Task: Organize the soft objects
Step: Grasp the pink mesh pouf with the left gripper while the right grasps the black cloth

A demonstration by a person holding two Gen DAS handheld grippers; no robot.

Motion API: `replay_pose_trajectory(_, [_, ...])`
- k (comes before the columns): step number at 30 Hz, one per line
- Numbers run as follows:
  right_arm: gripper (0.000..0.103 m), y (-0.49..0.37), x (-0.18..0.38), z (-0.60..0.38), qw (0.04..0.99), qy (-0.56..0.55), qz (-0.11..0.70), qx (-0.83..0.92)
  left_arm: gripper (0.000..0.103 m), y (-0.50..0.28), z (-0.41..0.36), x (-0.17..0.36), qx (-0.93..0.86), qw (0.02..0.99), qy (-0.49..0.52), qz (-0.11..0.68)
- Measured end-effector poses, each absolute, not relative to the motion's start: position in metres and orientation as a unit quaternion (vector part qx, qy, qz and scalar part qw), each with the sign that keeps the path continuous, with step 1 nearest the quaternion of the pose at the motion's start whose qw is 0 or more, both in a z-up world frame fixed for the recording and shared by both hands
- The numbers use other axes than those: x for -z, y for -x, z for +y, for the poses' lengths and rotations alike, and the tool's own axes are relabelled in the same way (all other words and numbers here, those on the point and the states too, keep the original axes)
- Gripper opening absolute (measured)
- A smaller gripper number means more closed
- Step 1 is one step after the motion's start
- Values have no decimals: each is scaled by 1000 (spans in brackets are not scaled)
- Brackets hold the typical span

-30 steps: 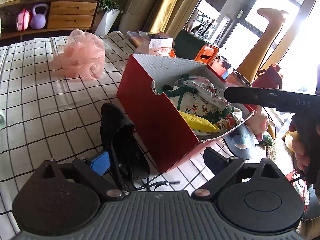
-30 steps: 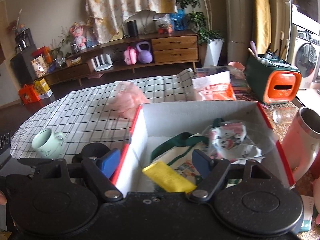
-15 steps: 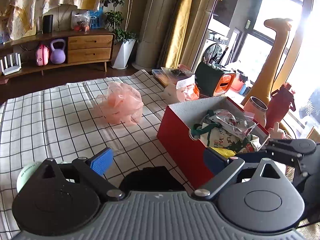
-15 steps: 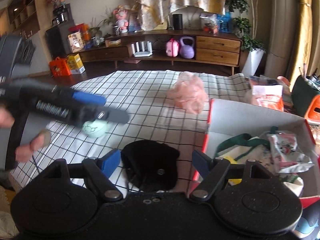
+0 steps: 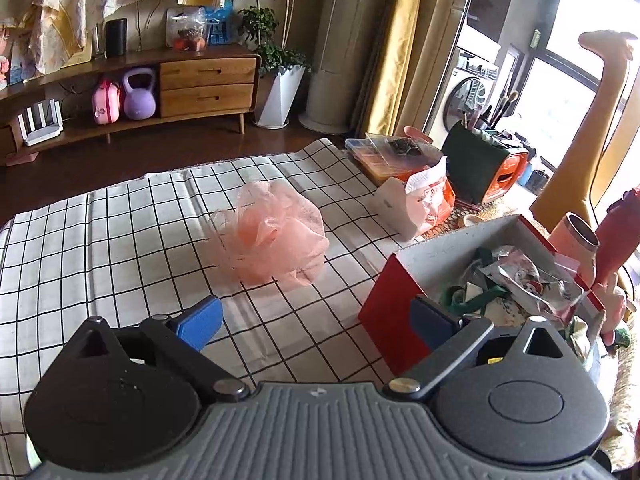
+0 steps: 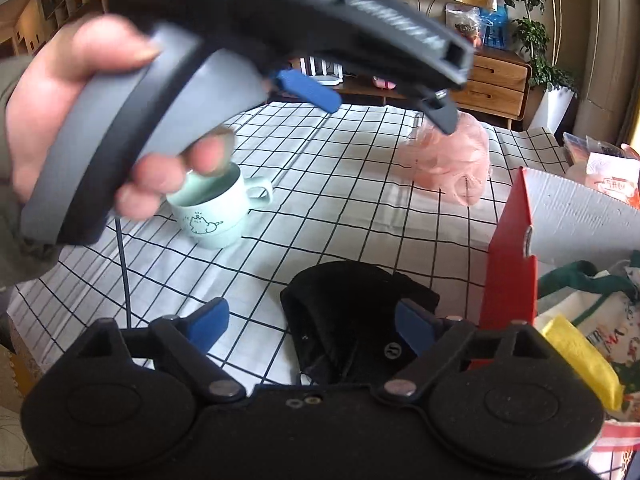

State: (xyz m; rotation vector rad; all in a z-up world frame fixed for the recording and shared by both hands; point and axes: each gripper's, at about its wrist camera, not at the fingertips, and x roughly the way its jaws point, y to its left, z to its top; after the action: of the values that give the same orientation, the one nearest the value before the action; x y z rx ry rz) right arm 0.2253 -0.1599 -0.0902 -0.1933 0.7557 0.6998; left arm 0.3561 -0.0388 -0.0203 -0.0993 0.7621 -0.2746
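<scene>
My right gripper point(image 6: 310, 322) points down at the white tablecloth with a black grid point(image 6: 344, 208). Its jaws stand wide apart and have just been opening further; the black soft fabric pouch point(image 6: 352, 312) lies flat on the cloth between the blue pads point(image 6: 208, 320), and neither pad presses on it. The pouch sits just beside the red cardboard box with a grey inner wall point(image 6: 512, 264), which already holds a printed cloth bag, a yellow soft item point(image 6: 580, 356) and a crinkled packet. The pink mesh bath sponge point(image 5: 272, 236) rests on the cloth, well apart from the pouch. My left gripper point(image 5: 316, 320) is held above the cloth, jaws wide and empty, aimed toward the sponge and the box. A mint-green ceramic mug point(image 6: 216, 216) stands near my left hand point(image 6: 92, 120).
</scene>
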Motion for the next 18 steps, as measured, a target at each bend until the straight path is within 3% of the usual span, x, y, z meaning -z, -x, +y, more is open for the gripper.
replay_pose_trajectory(18, [94, -255, 142, -135, 871, 112, 359, -317, 102, -463, -79, 70, 60, 901, 28, 428])
